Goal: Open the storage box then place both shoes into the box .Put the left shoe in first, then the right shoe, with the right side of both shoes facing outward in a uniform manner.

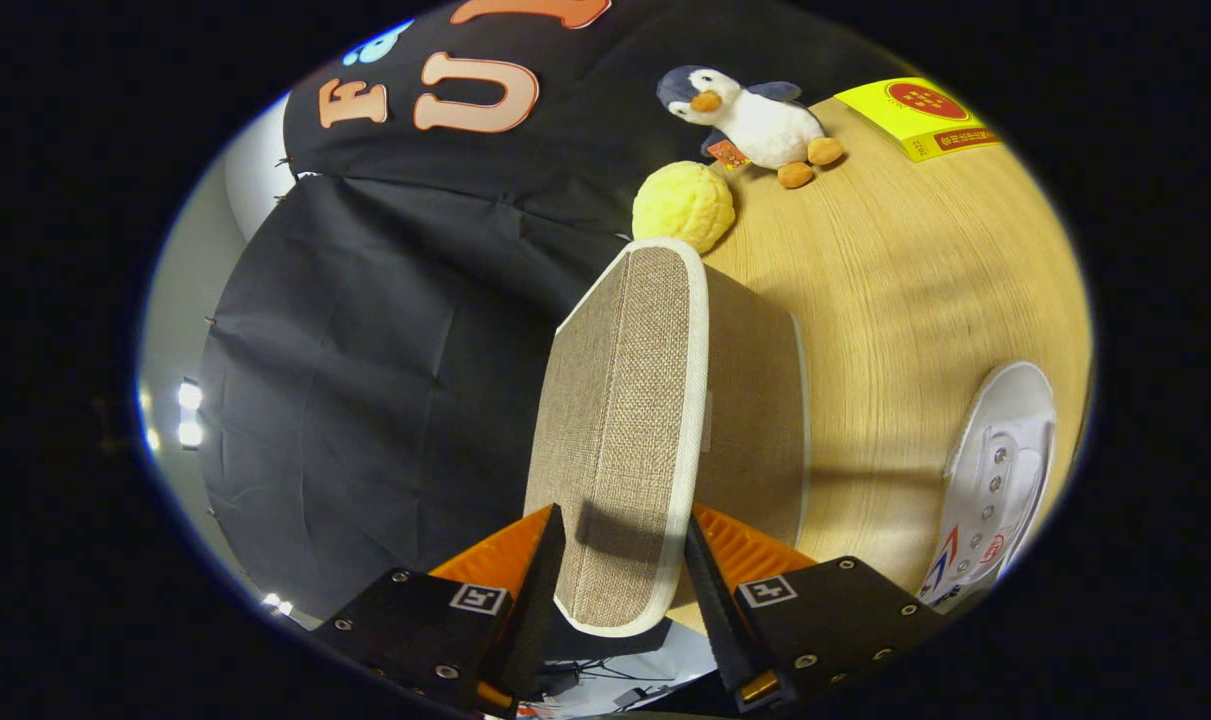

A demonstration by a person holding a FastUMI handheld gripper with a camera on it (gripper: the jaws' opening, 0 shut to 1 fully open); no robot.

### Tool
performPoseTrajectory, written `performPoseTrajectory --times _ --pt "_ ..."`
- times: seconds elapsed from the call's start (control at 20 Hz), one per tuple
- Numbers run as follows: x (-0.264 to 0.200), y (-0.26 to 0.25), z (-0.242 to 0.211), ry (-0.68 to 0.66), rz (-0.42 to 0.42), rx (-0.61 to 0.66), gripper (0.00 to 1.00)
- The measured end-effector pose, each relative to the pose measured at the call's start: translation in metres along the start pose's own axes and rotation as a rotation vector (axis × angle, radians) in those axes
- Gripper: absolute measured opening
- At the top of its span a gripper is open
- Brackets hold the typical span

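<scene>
A beige woven storage box point(755, 400) with white trim stands on the wooden table point(915, 280). Its lid point(620, 400) is tilted up on edge, away from the box body. My gripper point(622, 520) is shut on the lid's near rim, one finger pressing each face. A white lace-up shoe point(995, 480) lies on the table beside the box, off to the side of my fingers and partly cut off. The inside of the box is hidden behind the lid.
Beyond the box lie a yellow knobbly ball point(683, 205), a plush penguin point(750, 120) and a flat yellow packet point(915, 115). The black cloth wall point(385, 380) hangs on the lid's other side. Bare tabletop stretches between the box and the shoe.
</scene>
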State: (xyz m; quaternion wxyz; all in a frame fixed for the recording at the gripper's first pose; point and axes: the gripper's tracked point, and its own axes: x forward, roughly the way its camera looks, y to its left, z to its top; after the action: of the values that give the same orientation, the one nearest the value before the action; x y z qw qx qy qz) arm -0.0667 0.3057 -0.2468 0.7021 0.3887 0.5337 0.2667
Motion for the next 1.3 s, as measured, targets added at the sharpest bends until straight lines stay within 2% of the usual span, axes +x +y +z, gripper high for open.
performPoseTrajectory --times 0.2,0.45,0.5,0.65,0.75,0.95,1.05,1.15,1.3 --pt "-0.011 0.033 0.006 -0.020 0.115 0.028 0.55" --pt "-0.015 0.079 0.001 0.010 0.218 0.003 0.48" --pt "-0.014 0.085 0.006 0.003 0.225 0.004 0.46" --pt "-0.010 0.105 0.020 -0.036 0.223 -0.004 0.33" --pt "-0.008 0.122 0.025 -0.054 0.229 -0.021 0.27" --pt "0.005 0.160 0.015 -0.032 0.254 -0.125 0.27" --pt "0.016 0.169 0.007 -0.013 0.234 -0.165 0.27" --pt "0.028 0.179 0.003 0.003 0.232 -0.173 0.12" --pt "0.056 0.193 0.002 0.030 0.247 -0.186 0.10"
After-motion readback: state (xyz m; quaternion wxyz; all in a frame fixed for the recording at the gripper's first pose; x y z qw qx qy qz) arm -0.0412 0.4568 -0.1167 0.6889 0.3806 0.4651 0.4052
